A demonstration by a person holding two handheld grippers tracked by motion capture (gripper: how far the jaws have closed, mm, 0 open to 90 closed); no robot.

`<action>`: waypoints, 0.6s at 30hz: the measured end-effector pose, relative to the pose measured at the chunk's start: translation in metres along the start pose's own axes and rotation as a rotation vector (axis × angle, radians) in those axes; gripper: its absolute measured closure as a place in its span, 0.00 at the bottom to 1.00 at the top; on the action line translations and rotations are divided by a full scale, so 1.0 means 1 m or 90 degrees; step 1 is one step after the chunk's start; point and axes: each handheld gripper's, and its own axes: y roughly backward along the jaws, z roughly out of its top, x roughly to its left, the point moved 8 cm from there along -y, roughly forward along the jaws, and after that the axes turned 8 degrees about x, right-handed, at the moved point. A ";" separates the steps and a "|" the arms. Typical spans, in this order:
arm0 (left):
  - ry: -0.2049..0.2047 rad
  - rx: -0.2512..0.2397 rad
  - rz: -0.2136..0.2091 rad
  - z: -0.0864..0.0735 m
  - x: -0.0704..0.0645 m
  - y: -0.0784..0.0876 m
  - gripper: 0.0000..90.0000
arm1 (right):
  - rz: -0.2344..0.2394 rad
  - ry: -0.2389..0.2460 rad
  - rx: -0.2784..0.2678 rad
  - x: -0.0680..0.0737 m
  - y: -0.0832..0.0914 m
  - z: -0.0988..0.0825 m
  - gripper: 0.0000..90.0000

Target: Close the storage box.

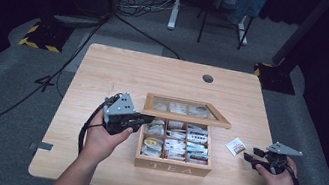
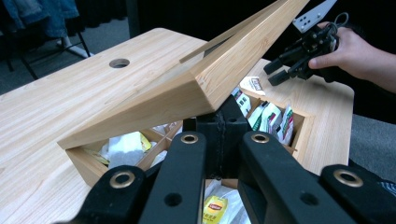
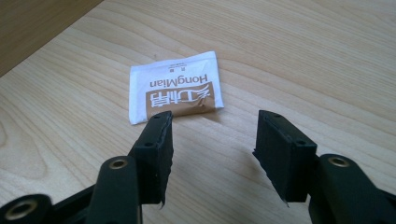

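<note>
Sachet (image 3: 175, 86): flat on the table (image 1: 115, 71), just right of the tea box (image 1: 176, 147), apart from it.
Right gripper (image 3: 212, 140): jaws wide, empty, sachet just ahead.
Left gripper (image 2: 219, 123): clamped on the box lid (image 2: 187, 93), holding it raised.
Nearer hand: right.

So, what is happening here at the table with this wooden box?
A person works with a gripper in each hand. The left gripper is shut on the lid of the wooden tea box and props it open; the compartments hold tea bags. The right gripper is open, aimed at a white and brown tea sachet that lies flat on the table to the right of the box. The sachet is not yet gripped.
</note>
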 end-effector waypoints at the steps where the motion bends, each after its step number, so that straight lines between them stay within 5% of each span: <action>1: 0.002 0.004 -0.002 -0.001 -0.001 0.000 0.99 | -0.001 0.003 0.003 0.000 0.000 0.000 0.53; 9: 0.014 0.029 -0.008 -0.008 -0.005 0.000 0.99 | -0.001 0.019 0.020 -0.002 0.000 -0.009 0.53; 18: 0.024 0.058 -0.010 -0.019 -0.013 0.003 0.99 | 0.016 0.008 -0.013 0.002 0.001 0.003 0.53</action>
